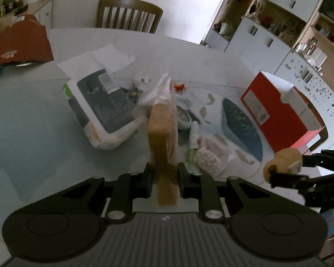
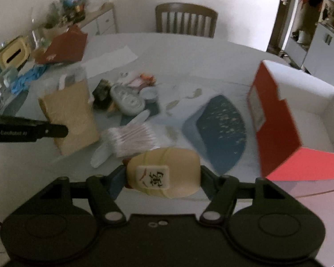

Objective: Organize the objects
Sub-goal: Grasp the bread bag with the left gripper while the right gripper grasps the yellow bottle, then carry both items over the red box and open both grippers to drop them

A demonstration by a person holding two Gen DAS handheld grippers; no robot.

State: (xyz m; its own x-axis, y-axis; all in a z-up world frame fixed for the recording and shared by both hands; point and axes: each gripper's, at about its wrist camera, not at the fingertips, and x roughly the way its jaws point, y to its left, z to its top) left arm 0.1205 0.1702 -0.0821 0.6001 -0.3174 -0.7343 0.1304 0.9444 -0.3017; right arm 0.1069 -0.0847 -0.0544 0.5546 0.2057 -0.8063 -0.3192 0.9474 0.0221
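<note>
My left gripper [image 1: 165, 174] is shut on a flat tan pack [image 1: 161, 133] in a clear plastic sleeve and holds it edge-on above the table. In the right wrist view the same tan pack [image 2: 70, 115] shows its broad face, with one black finger [image 2: 44, 131] of the left gripper across it. A cream cushion-like object [image 2: 164, 175] bearing a white tile with a red and black character sits between the pads of my right gripper [image 2: 162, 174]. Seen from the left wrist, that cream object [image 1: 284, 161] hangs in the right gripper [image 1: 287, 171] beside the open red box [image 1: 276, 106].
The red box [image 2: 278, 120], white inside, stands open at the right of the pale table [image 2: 211, 51]. On the table lie a cotton swab pack [image 2: 131, 138], a blue fan-shaped mat [image 2: 218, 129], a white printed bag [image 1: 104, 111] and small clutter. A wooden chair [image 2: 186, 20] stands behind.
</note>
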